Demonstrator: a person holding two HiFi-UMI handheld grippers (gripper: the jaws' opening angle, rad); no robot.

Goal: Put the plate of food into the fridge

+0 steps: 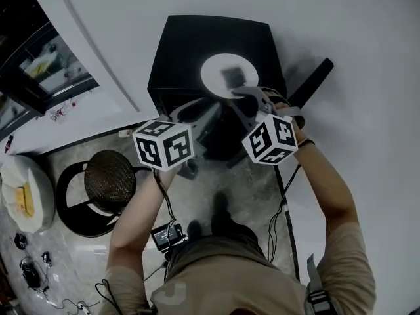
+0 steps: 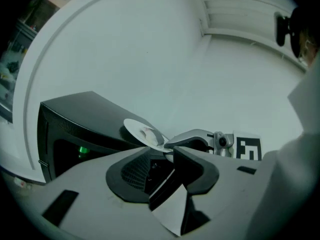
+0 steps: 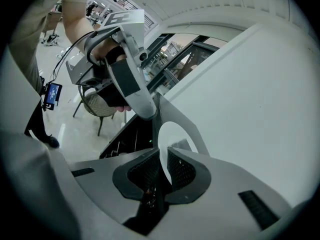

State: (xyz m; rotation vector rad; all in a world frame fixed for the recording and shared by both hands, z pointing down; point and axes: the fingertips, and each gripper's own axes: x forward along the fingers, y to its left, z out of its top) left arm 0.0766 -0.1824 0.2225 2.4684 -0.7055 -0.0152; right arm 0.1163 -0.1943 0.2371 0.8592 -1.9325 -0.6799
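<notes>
A round woven chair [image 1: 109, 179] sits at left. The left gripper [image 1: 197, 115], jaws wide and empty, hovers before the boxy black fridge [image 1: 190, 44]. Over its top, a round white plate [image 1: 216, 71] carries a dim, indistinct piece of food [image 1: 231, 77], its rim pinched by the right gripper [image 1: 248, 94].

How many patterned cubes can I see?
2. The left cube is near the round chair; the right cube is just below the white plate. None seems hidden.

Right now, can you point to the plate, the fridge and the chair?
plate [image 1: 211, 77], head view, bare white rim.
fridge [image 1: 190, 44], head view, black top.
chair [image 1: 109, 179], head view, woven seat.
</notes>
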